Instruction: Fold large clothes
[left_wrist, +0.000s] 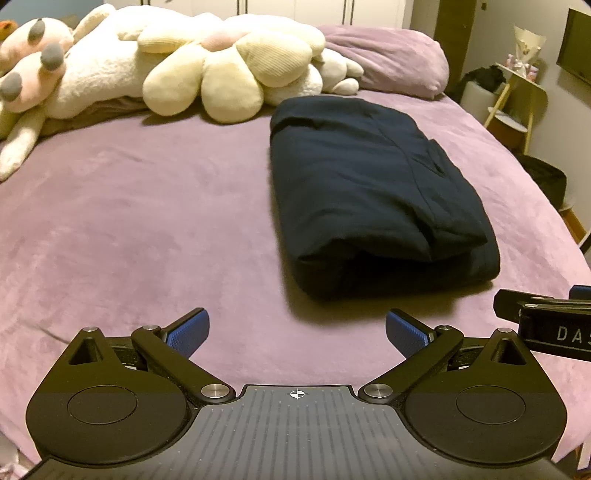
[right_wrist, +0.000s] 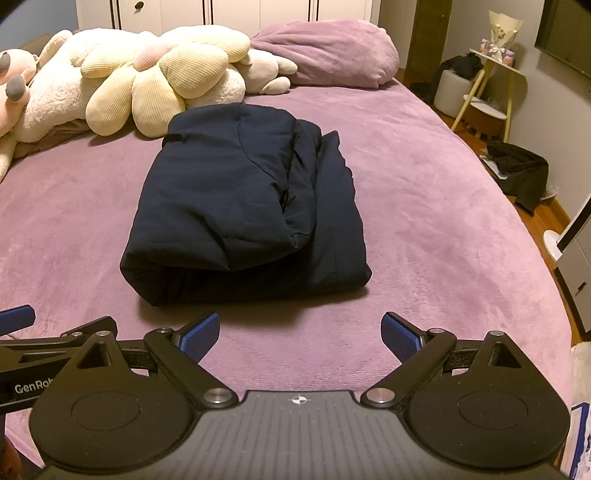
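Left claw: the left claw (left_wrist: 297, 332) is spread wide with nothing between its blue pads (left_wrist: 186, 334). It hangs over the near part of the bed.
Right claw: the right claw (right_wrist: 299, 334) is spread wide too and holds nothing. It also hangs over the near part of the bed.
Side by side: each claw peeks into the edge of the other claw's view, so the two are close together.
Clothes: the dark blue garment (right_wrist: 240, 206) lies folded in a thick bundle on the purple bed cover (right_wrist: 424, 221). It sits near the middle of the bed, just past both claws, and touches neither one.
Soft toys: a cream flower cushion (right_wrist: 162, 77) and some white plush toys (left_wrist: 92, 70) are piled at the far end of the bed. The flower cushion is very near the far end of the garment.
Pillow: a purple pillow (right_wrist: 328, 51) lies at the far right of the bed, beside the toys.
Things that hold things: a small yellow-legged side shelf (right_wrist: 491, 88) stands by the wall with little items on top. They are too small to make out.
Floor: a dark heap (right_wrist: 521, 173) lies on the floor beside the bed. What it is cannot be told.
Hard to see: the garment is so dark that its folds and seams barely show. The kind of garment cannot be told.
Cut off: the toys at the left run out of view, and only a bit of a dark screen on the right wall shows.
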